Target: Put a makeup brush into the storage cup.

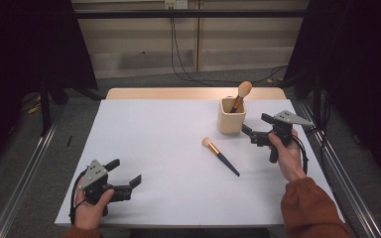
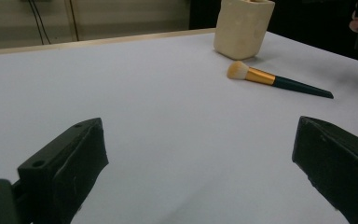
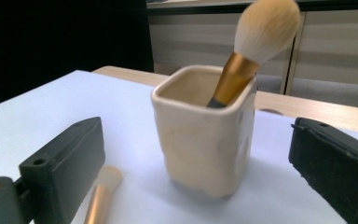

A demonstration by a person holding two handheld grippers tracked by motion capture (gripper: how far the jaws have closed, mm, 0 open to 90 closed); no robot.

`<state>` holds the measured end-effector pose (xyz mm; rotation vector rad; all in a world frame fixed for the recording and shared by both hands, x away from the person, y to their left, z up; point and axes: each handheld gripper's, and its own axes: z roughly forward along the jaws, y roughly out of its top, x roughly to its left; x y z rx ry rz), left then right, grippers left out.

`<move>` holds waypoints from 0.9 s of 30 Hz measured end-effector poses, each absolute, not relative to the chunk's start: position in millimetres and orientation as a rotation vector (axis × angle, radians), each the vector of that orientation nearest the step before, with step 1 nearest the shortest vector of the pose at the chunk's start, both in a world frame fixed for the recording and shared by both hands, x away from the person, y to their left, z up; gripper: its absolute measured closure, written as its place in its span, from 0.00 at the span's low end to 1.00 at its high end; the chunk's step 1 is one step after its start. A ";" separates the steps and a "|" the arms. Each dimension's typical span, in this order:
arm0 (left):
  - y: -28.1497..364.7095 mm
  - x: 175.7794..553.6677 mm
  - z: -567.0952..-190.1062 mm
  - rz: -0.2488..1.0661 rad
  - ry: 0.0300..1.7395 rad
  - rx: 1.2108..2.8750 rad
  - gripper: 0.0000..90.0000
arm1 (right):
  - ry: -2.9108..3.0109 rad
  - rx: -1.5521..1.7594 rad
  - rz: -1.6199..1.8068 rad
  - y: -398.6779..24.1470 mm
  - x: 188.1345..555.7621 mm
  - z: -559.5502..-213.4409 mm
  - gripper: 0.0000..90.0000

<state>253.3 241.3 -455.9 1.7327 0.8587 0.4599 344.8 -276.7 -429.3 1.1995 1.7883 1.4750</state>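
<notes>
Clearly the white worktop (image 1: 154,163) leaves plenty of room, so the hazards gather at its far right. The cream holder (image 1: 231,116) stands upright there with one brush (image 1: 241,94) leaning inside, head up. The right claw (image 1: 256,128) hovers just beside the holder with its jaws wide and nothing between them; a careless swing could knock the holder over and spill that brush. The left claw (image 1: 125,174), also wide and holding nothing, waits near the front left corner. The second brush (image 1: 220,156) lies flat in front of the holder; its slim tapered handle could roll or slide away under a poorly centred pinch.
</notes>
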 end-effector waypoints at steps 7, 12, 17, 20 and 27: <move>245.6 253.2 -456.3 0.477 0.866 1.720 0.03 | 1.791 1.191 1.475 -280.6 319.1 -433.9 0.03; 247.3 252.6 -456.0 0.479 0.869 1.714 0.03 | 1.798 1.165 1.459 -283.6 305.0 -431.1 0.03; 248.1 247.8 -454.3 0.470 0.865 1.702 0.03 | 1.770 1.165 1.461 -287.6 288.4 -430.0 0.02; 249.3 247.0 -453.8 0.478 0.867 1.699 0.03 | 1.760 1.183 1.451 -290.9 277.7 -436.6 0.03; 250.7 243.7 -453.7 0.491 0.870 1.696 0.03 | 1.738 1.211 1.432 -297.1 254.8 -449.1 0.03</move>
